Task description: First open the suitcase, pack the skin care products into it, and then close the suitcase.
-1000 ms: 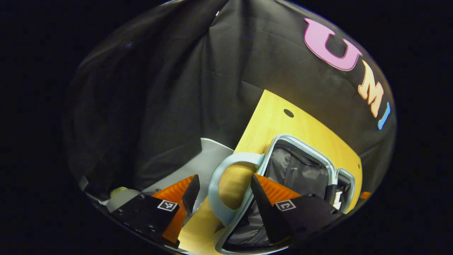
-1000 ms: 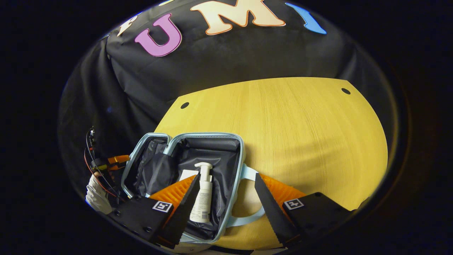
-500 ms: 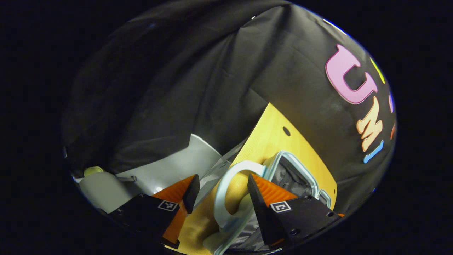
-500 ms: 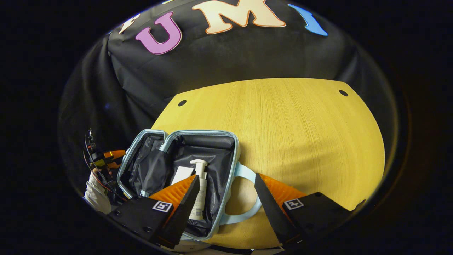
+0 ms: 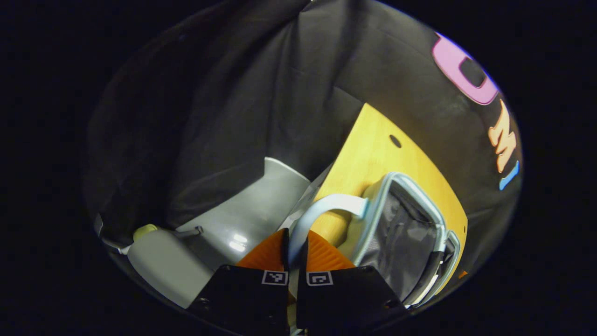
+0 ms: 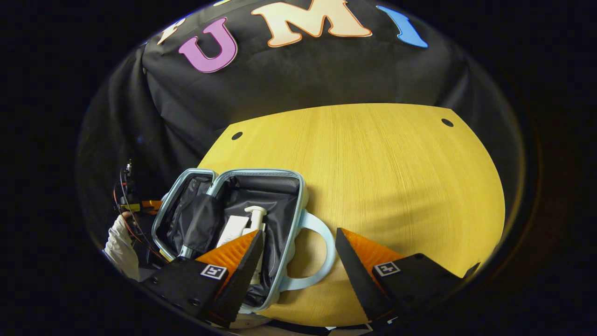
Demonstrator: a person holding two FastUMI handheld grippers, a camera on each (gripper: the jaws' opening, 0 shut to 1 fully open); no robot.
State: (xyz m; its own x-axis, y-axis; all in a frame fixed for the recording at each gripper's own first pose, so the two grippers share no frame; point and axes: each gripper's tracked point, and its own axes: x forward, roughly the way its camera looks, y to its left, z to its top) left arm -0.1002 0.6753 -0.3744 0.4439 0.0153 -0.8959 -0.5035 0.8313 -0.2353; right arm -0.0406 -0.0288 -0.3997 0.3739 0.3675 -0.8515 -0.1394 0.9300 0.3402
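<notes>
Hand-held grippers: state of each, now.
Left hand-held gripper: shut on the suitcase handle.
Right hand-held gripper: open, holding nothing.

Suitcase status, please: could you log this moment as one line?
left gripper: shut on lid handle | suitcase: open | pump bottle: packed | right gripper: open, idle | phase: closing

Recording booth, not a home: black cloth wall [image 6: 298,79] draped all round, bare light-wood desk [image 6: 382,177] with drilled corner holes [image 6: 447,122], grey floor [image 5: 242,219] below, loose red-black cables [image 6: 127,196] at desk's edge.
</notes>
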